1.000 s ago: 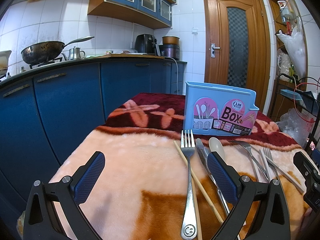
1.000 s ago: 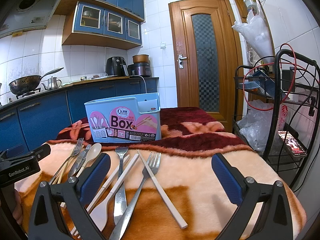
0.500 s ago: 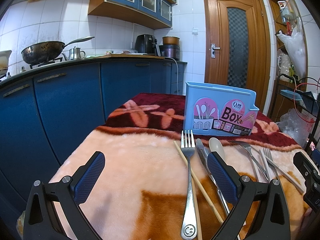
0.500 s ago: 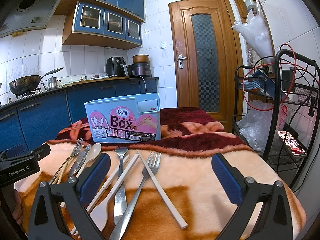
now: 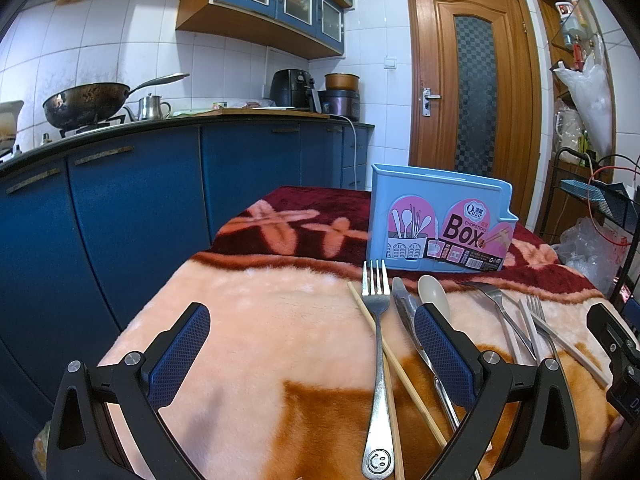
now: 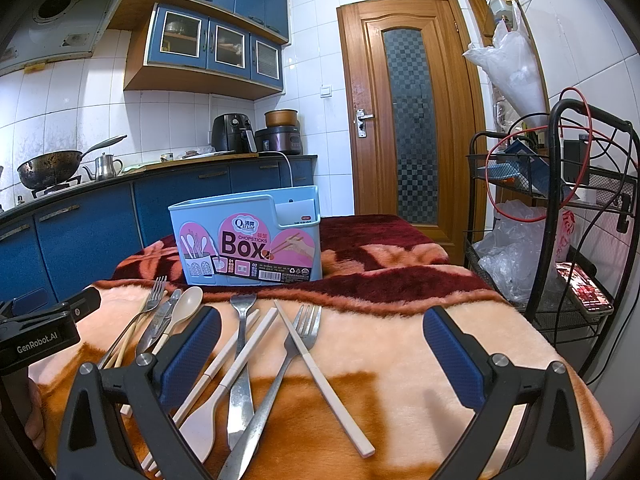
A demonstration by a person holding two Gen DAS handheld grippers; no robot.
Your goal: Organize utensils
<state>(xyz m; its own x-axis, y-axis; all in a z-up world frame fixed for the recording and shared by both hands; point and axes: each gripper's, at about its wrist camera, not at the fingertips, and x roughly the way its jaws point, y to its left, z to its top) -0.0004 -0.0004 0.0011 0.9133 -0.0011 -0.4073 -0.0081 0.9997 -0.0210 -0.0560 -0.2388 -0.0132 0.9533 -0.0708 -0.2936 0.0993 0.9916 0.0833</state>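
A light blue chopsticks box [image 5: 438, 226] stands upright on the blanket-covered table; it also shows in the right wrist view [image 6: 248, 240]. In front of it lie a smiley-handled fork [image 5: 376, 364], wooden chopsticks [image 5: 394, 360], a knife [image 5: 404, 304], a beige spoon [image 5: 432, 294] and more forks [image 5: 502, 312]. The right wrist view shows forks [image 6: 280, 364], white chopsticks [image 6: 320, 368] and a white spoon [image 6: 200, 424]. My left gripper [image 5: 312, 352] is open and empty above the blanket. My right gripper [image 6: 322, 348] is open and empty over the utensils.
Blue kitchen cabinets [image 5: 132, 216] with a wok [image 5: 84, 104] run along the left. A wooden door [image 6: 412, 108] is behind the table. A black wire rack [image 6: 560, 240] with bags and cables stands to the right of the table.
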